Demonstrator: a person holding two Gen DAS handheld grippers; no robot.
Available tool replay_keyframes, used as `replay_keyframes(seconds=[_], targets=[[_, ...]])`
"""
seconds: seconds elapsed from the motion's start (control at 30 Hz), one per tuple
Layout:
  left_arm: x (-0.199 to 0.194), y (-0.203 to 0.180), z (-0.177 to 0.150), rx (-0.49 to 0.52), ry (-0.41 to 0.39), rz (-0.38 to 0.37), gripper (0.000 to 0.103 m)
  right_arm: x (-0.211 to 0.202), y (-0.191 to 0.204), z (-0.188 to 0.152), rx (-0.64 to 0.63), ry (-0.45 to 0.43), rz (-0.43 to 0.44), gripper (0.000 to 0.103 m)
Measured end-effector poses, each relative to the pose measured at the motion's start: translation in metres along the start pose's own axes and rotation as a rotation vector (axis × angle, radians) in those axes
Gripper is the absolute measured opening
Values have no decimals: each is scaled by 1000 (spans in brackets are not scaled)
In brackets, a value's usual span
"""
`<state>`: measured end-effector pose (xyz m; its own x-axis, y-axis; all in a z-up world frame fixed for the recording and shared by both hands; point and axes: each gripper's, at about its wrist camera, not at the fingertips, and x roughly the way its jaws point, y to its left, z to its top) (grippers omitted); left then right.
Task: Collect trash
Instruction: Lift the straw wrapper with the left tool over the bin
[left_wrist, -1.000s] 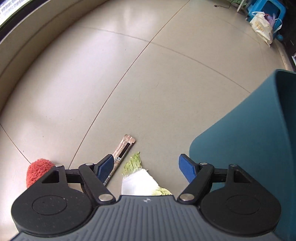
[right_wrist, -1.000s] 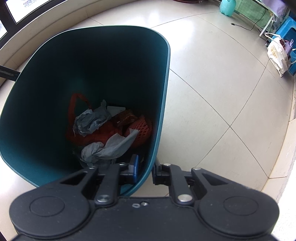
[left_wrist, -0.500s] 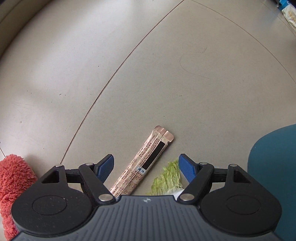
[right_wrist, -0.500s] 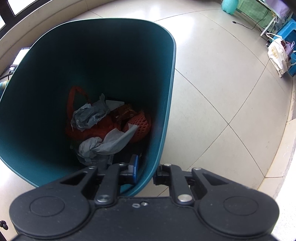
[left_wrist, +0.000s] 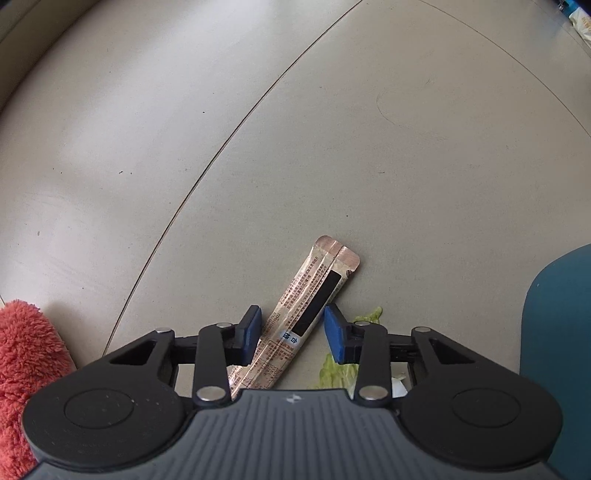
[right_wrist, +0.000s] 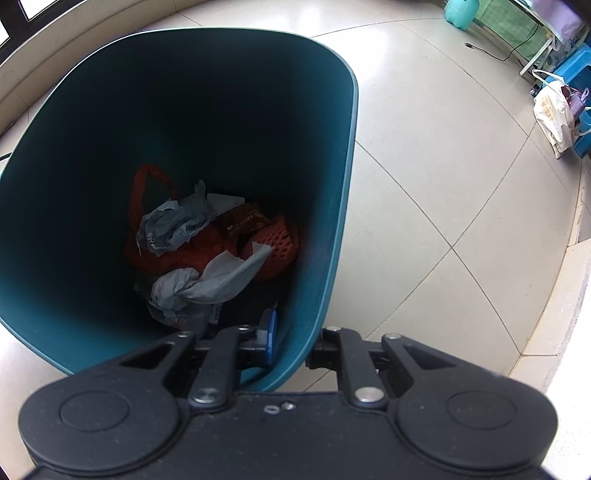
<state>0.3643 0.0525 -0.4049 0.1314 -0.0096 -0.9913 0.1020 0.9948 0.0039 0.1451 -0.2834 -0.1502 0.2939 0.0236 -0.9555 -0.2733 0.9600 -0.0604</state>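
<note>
A long pinkish stick sachet (left_wrist: 314, 295) lies on the beige tiled floor, running between the blue pads of my left gripper (left_wrist: 293, 332). The jaws are closing around it, with a thin gap still showing at each pad. Just right of the sachet lies a pale green lettuce scrap (left_wrist: 334, 371). My right gripper (right_wrist: 295, 343) is shut on the near rim of the teal trash bin (right_wrist: 347, 147), one finger inside and one outside. Crumpled grey paper, red netting and wrappers (right_wrist: 207, 251) sit at the bin's bottom. The bin's wall (left_wrist: 557, 332) also shows in the left wrist view.
A red fluffy cloth (left_wrist: 26, 354) lies on the floor left of my left gripper. Far off on the right stand a white tote bag (right_wrist: 554, 110), a blue stool (right_wrist: 576, 59) and a teal jug (right_wrist: 460, 13). A low wall ledge borders the floor.
My left gripper has dropped toward the floor over the sachet, and its jaws have narrowed around it. The bin has shifted a little in the right wrist view, still gripped at the rim.
</note>
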Motion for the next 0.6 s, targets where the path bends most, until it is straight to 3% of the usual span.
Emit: replay_keyframes(seconds=[0.13,0.37,0.53,0.6], targets=[[-3,-5,-9,5,-1,40,29,-1,8,0,2,0,-3,13],[-33,8,-19,-71,-12,64,25,-5,10,-7,11,-8,4,12],[-71,15,-31,-103,-44,82,23,-4,-41,13,10,-23,8,12],[-88,17,-36,-113,-65,97,21,-6,-37,10,6,-32,0,12]])
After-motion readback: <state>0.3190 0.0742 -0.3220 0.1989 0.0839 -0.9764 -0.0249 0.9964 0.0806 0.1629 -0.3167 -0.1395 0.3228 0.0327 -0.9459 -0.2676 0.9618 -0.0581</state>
